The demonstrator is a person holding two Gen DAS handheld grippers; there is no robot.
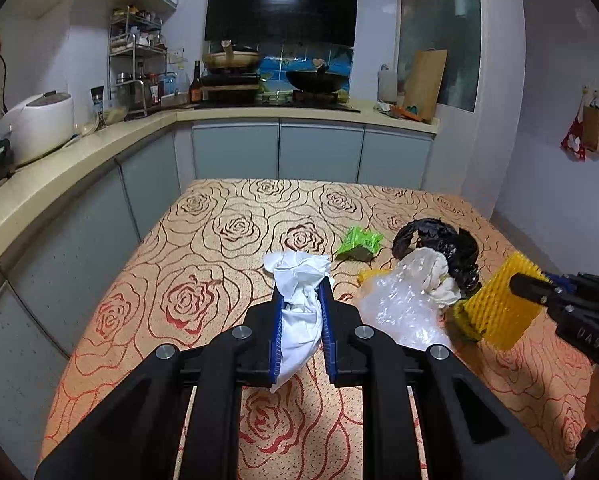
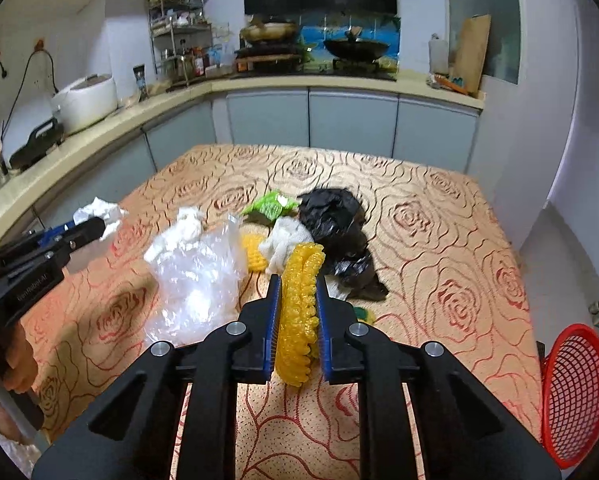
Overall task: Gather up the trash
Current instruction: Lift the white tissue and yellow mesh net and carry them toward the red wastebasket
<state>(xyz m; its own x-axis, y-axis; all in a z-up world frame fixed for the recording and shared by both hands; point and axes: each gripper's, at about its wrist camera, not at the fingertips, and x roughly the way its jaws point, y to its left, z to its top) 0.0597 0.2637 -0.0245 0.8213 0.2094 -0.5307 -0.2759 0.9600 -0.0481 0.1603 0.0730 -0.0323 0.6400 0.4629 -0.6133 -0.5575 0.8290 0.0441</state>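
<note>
Reading "DAS" on the right hand-held gripper (image 1: 517, 286).

The table (image 1: 227, 240) wears a tan-orange cloth patterned with roses outlined in red and dark brown. Each tool is black with blue pads: the left tool (image 1: 302, 292) holds a white tissue (image 1: 299, 280), the right tool (image 2: 297, 284) a yellow foam net (image 2: 299, 304). Near the middle lie a green wrapper (image 1: 359, 242), a black bag (image 2: 335, 216) and a clear plastic bag (image 2: 197, 280). Beyond the table's right edge stands a red mesh basket (image 2: 575, 392).

right claw (image 2: 297, 286) clamping yellow foam net (image 2: 299, 320)
</note>
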